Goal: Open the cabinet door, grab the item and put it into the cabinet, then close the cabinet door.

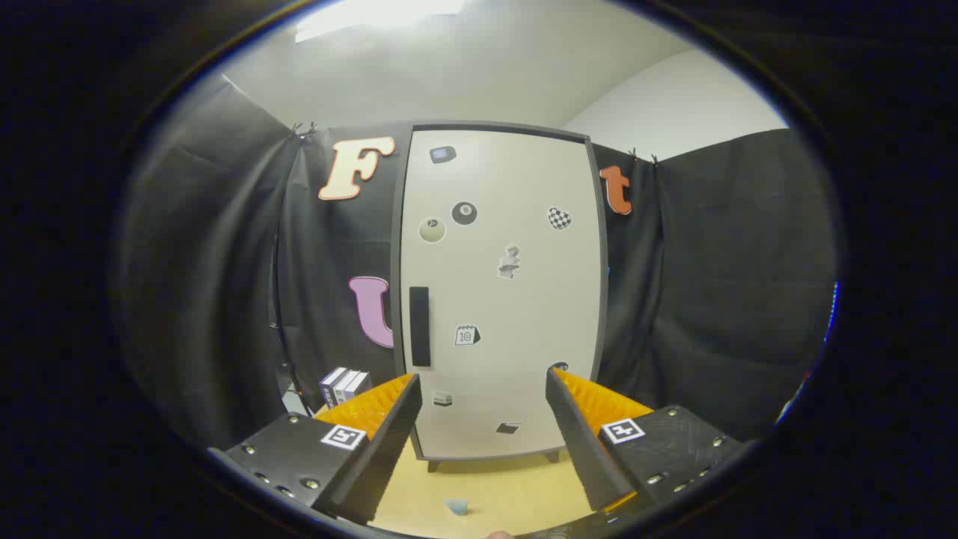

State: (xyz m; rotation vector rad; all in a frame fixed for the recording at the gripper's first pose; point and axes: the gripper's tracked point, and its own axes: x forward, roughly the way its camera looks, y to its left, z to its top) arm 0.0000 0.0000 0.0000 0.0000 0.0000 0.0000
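Ahead, closed cabinet (501, 292) (hand-held gripper (483, 419) open).

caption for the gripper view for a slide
Open tool faces the closed cabinet door, its dark handle ahead.

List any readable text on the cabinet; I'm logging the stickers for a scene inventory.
"10": on the calendar sticker, on the cabinet door.
Too blurred: the numeral on the black ball sticker.
Too small: print on the boxes beside the cabinet.
The gripper is open, empty, facing the door.
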